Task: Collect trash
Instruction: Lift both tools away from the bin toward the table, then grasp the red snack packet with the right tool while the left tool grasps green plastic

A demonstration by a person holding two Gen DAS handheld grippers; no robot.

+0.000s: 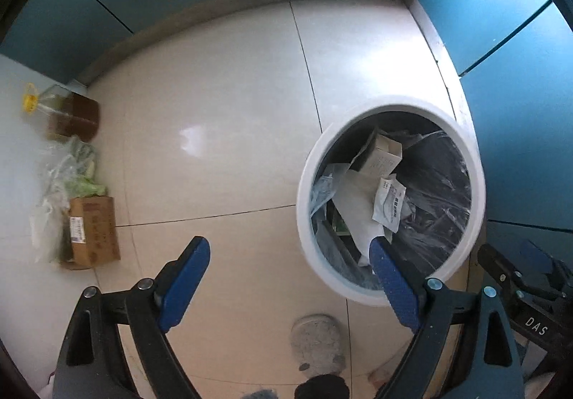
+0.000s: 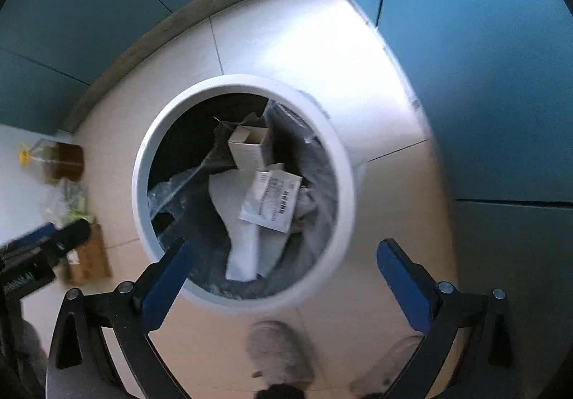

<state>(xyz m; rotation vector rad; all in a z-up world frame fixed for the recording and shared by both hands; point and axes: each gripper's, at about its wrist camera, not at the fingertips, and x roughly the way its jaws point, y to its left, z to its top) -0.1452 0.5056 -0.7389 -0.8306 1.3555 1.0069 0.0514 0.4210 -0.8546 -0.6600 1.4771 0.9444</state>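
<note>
Down inside the white bin (image 2: 243, 295), which stands on the pale tiled floor (image 1: 222, 134) close to the blue cabinet fronts (image 1: 519, 134), the collected trash lies loose on a dark liner: a printed sachet (image 2: 274, 200) on top, a small open carton (image 2: 250, 148) behind it, and a long white wrapper (image 2: 243, 241) running toward the near rim. Right hand-held gripper (image 2: 283, 272) hangs almost straight over the mouth, its blue pads spread wide with nothing between them; left hand-held gripper (image 1: 290, 277) is equally wide and empty, but sits off to the side, one finger over the near rim and the other over bare tile. The drop looks finished, so the step in hand is likely clearing away and going for the next piece. To do that well, lift straight up before swinging sideways, so no finger clips the rim and tips the bin. Keep both sets of jaws spread until something is lined up. A cardboard box (image 1: 95, 230), a clear bag of greens (image 1: 71, 162) and an oil bottle (image 1: 71, 112) sit by the far wall; whether those are trash I cannot tell. Mind the slippered foot (image 2: 279, 352) below.
</note>
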